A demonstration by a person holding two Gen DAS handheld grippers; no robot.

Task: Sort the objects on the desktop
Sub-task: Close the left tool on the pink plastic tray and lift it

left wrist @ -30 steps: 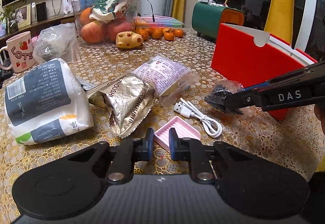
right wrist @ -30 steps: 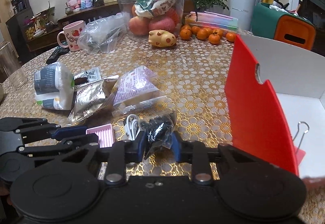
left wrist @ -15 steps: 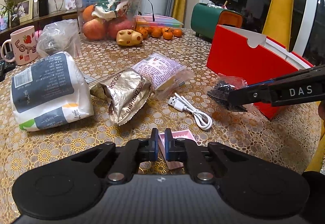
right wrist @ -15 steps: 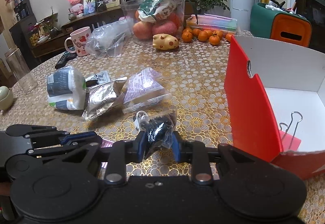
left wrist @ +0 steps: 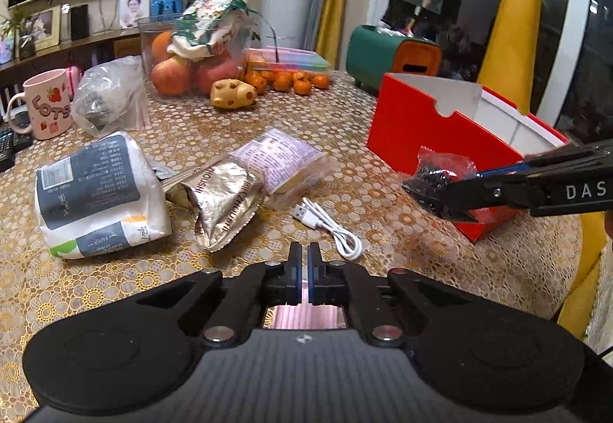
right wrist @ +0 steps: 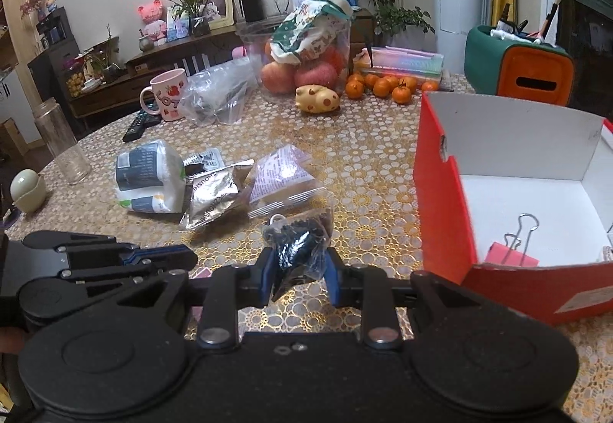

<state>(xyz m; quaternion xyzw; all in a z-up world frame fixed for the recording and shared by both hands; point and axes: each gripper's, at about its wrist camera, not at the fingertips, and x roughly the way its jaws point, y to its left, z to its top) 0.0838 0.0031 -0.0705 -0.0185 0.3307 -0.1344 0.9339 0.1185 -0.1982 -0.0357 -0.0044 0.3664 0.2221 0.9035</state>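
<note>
**Both grippers loaded, lifted off the table beside the red box**

We see the right gripper (right wrist: 299, 271) with jaws part open and clamped on a clear bag of small black bits (right wrist: 300, 245), held clear of the tablecloth just left of the red box (right wrist: 440, 216). In the left wrist view that bag (left wrist: 440, 179) hangs in front of the box's near red wall (left wrist: 429, 139), below its rim. The left gripper (left wrist: 304, 275) has jaws pressed nearly together on the edge of a pink tray (left wrist: 304, 319); most of the tray is hidden under the gripper body.

The box is open on top, white inside, with a binder clip (right wrist: 517, 243) on a pink note at its near corner; the rest of its floor is bare.

On the table (left wrist: 383, 231), a white cable (left wrist: 329, 223) lies just ahead of the left gripper. A silver pouch (left wrist: 222, 200), a snack packet (left wrist: 283, 158) and a paper pack (left wrist: 95, 193) crowd the left. An open strip of cloth runs between cable and box.
</note>
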